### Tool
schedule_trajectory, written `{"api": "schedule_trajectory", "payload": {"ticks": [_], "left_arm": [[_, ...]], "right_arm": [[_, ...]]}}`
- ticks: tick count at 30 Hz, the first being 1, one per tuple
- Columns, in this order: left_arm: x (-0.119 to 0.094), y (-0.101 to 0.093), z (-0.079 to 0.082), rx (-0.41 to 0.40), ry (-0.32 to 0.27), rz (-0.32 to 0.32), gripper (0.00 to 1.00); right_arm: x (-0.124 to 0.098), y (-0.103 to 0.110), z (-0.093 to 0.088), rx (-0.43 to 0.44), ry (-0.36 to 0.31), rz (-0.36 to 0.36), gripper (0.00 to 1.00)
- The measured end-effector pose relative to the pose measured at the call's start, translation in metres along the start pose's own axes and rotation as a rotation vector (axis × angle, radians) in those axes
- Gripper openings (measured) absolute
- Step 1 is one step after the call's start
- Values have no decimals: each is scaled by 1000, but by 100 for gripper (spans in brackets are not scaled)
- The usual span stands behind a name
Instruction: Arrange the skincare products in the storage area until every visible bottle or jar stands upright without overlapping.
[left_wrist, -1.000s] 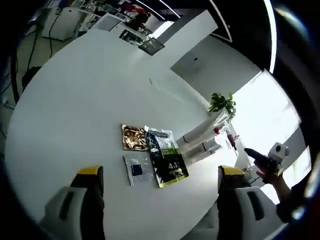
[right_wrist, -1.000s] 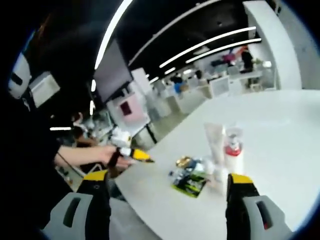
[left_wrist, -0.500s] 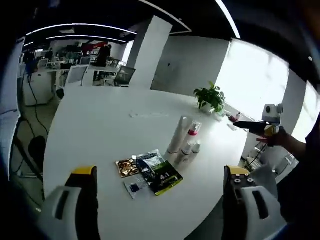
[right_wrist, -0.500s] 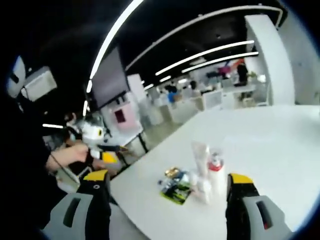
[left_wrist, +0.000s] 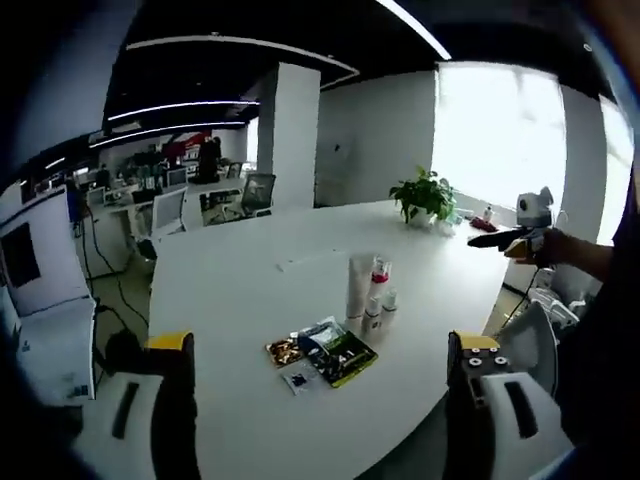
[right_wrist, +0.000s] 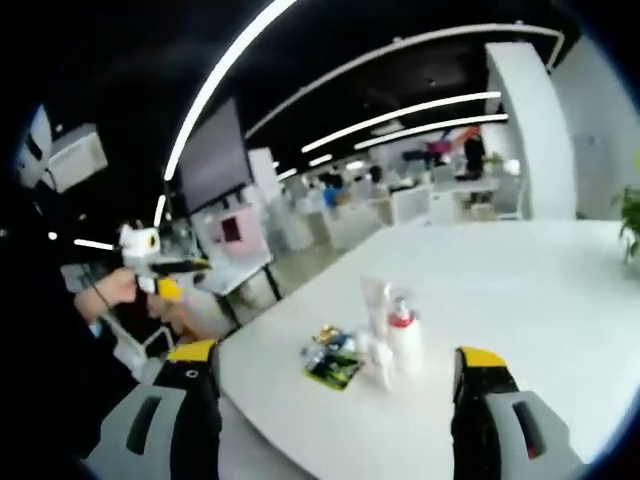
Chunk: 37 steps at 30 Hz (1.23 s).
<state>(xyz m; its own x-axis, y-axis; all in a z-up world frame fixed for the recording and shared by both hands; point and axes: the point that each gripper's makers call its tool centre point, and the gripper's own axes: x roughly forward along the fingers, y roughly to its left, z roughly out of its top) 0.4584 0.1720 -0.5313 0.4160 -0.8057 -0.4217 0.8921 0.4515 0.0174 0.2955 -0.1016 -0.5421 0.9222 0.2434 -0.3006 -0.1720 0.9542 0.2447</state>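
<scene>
Near the middle of both views, the tube and red-capped bottle stand upright on the white table, with flat sachets lying beside them. Both grippers hang wide open, empty, well short. Sorting looks barely begun. An open-plan office lies behind.

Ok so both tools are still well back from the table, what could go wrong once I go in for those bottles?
1. The tall white tube, the red-capped bottle and the small bottles stand tightly clustered; reaching for one could topple its neighbours.
2. The flat sachets lie right beside the cluster, so a tool could drag one under or against a bottle.
3. The group sits toward the white table edge on your side, so a knocked bottle might roll off.
</scene>
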Motion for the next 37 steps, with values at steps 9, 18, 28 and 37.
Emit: {"api": "schedule_trajectory", "payload": {"ticks": [9, 18, 28, 37], "left_arm": [[-21, -7, -17, -102, -23, 44, 99], [-24, -5, -19, -146, -28, 61, 99], [-21, -6, -18, -142, -28, 44, 99], [-16, -7, -31, -155, -2, 21, 99]], "right_arm": [[-7, 10, -6, -91, 20, -5, 99], [-5, 12, -16, -33, 4, 10, 99], [-6, 11, -23, -11, 13, -9, 99], [-1, 11, -32, -2, 44, -17, 99]]}}
